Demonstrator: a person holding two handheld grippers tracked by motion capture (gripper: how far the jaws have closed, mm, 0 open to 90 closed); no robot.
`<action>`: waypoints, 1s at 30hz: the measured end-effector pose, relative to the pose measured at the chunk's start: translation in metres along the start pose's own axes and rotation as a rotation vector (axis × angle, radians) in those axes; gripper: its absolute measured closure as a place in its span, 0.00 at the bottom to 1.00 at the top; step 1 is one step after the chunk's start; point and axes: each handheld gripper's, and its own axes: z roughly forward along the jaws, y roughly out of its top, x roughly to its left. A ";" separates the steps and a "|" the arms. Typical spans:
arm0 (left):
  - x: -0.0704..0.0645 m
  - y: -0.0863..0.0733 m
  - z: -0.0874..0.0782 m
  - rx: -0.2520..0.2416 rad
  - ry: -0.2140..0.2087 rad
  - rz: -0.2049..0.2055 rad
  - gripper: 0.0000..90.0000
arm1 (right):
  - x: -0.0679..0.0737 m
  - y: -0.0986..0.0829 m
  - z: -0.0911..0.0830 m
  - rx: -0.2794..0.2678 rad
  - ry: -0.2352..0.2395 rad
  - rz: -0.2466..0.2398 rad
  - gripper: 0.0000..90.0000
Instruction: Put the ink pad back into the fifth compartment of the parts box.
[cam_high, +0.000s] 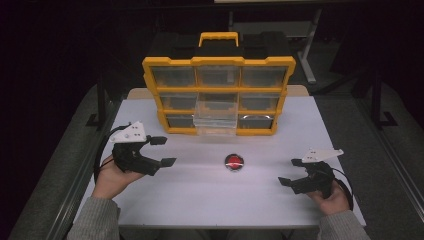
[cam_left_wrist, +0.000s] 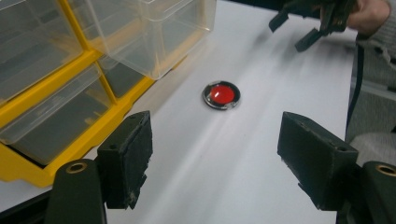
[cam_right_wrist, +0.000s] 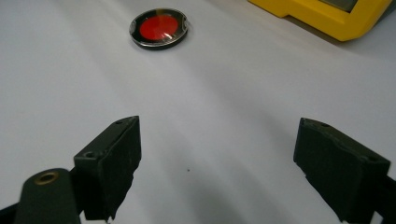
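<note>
The small round red disc with a black rim (cam_high: 234, 162) lies on the white counter (cam_high: 200, 195), between the released left gripper (cam_high: 163, 151) and released right gripper (cam_high: 291, 172). The pick-up seems not yet begun; next, one gripper must close around it.

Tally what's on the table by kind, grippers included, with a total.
Organizer, yellow with clear drawers: 1
Disc, round, red centre with dark rim: 1
Grippers, jaws apart and empty: 2, the left gripper and the right gripper
Total: 4
</note>
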 end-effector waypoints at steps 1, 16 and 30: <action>-0.001 -0.002 0.000 -0.003 0.005 0.000 0.29 | -0.001 0.000 0.000 -0.003 -0.001 -0.001 0.16; -0.007 -0.051 0.004 0.005 0.074 -0.038 0.29 | -0.004 -0.001 0.005 0.009 -0.006 0.028 0.16; -0.011 -0.074 0.010 0.018 0.107 -0.095 0.28 | 0.004 0.002 0.005 0.001 0.005 0.025 0.15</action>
